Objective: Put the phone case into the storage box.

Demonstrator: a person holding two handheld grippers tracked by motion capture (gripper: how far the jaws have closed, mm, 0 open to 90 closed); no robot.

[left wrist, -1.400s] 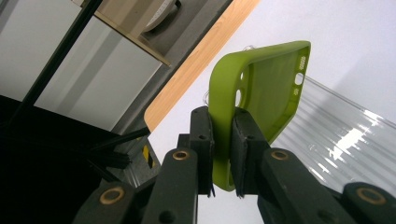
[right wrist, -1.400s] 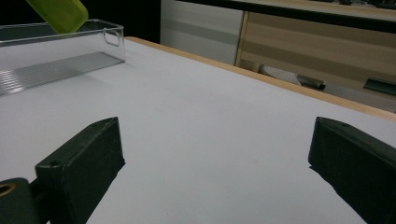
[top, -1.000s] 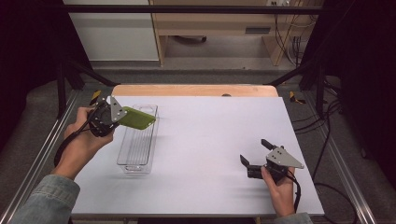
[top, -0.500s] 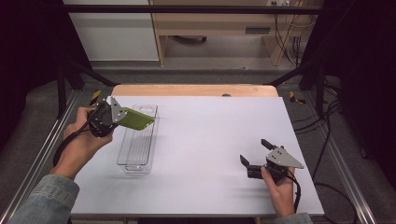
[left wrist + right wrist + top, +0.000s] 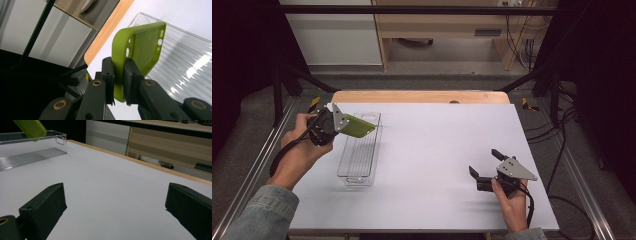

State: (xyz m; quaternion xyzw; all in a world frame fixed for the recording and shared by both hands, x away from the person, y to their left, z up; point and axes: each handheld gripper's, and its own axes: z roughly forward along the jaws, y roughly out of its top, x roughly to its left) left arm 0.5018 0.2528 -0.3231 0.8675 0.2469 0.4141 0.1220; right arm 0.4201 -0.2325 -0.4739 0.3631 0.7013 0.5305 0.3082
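The left gripper is clamped on the edge of a green phone case, holding it in the air above the far end of a clear plastic tray on the left side of the white table. The case's open side faces the tray. The right gripper rests low at the near right, well apart from the tray, its jaws spread wide with nothing between them.
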